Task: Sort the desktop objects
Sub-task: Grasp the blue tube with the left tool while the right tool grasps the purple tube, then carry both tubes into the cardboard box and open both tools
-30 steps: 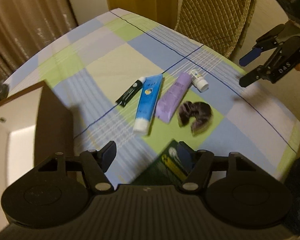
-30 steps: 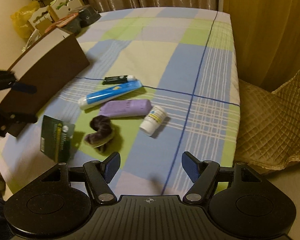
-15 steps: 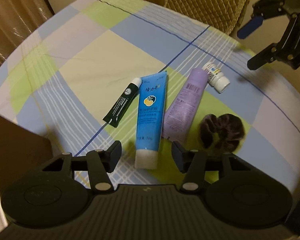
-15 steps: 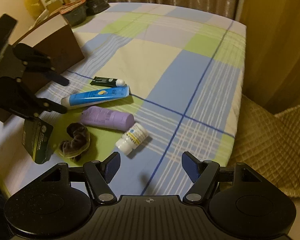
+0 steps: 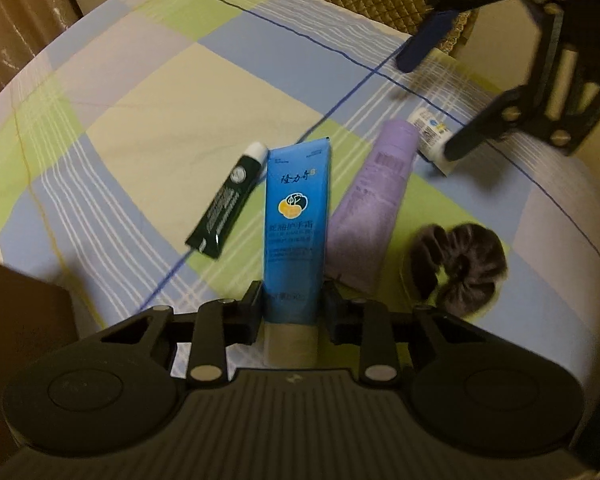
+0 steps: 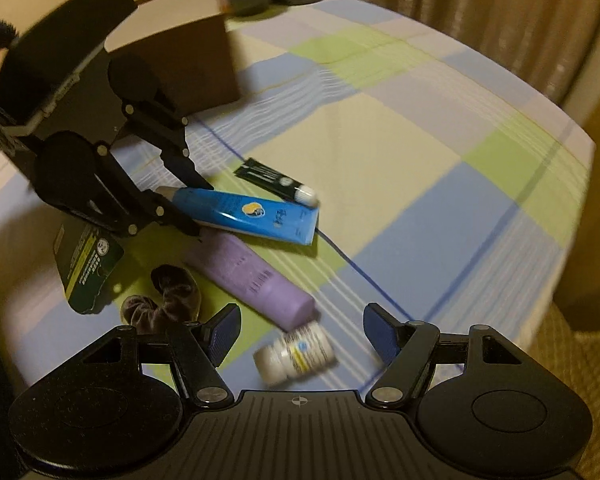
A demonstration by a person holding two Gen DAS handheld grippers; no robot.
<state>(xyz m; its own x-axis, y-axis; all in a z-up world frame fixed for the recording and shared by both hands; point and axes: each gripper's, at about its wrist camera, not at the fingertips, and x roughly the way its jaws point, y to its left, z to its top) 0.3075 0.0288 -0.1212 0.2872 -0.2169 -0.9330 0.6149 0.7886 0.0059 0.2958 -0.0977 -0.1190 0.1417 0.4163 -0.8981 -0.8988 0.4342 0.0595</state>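
A: Bottom centre of the left view, our left gripper clamps the cap end of the blue tube. We risk it pivoting out, held so near one end.

B: Lower centre of the right view, our right gripper gapes around the white bottle; it may roll. The purple tube touches it, mid-frame.
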